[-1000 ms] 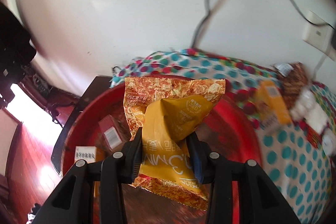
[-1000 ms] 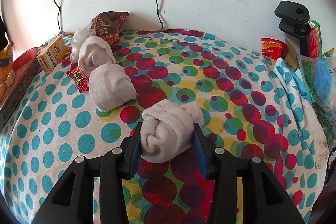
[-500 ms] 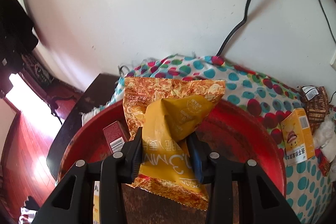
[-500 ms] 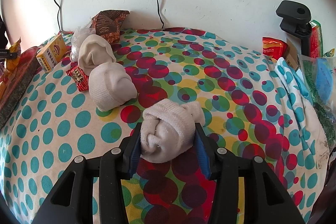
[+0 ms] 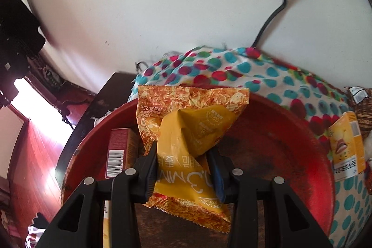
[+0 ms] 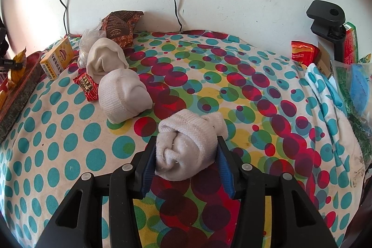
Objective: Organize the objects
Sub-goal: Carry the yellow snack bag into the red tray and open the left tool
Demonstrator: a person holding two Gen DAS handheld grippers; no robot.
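Crumpled orange-yellow snack bag (image 5: pixel 186 150) above red tray (image 5: pixel 290 122), rolled white sock (image 6: pixel 186 150) on dotted cloth

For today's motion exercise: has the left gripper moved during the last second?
Yes. The left gripper, holding the snack bag, swung left: the yellow box slid toward the view's right edge.

Red tray (image 5: pixel 290 122): near rim hidden behind left hand-held gripper (image 5: pixel 183 169). Snack bag (image 5: pixel 186 131): print inverted, partly illegible. Red box (image 5: pixel 118 150): lower end hidden.

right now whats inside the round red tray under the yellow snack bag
Inside the round red tray: a dark red barcoded box and bare worn floor. The yellow snack bag, clamped by the left gripper, hides whatever lies beneath it.
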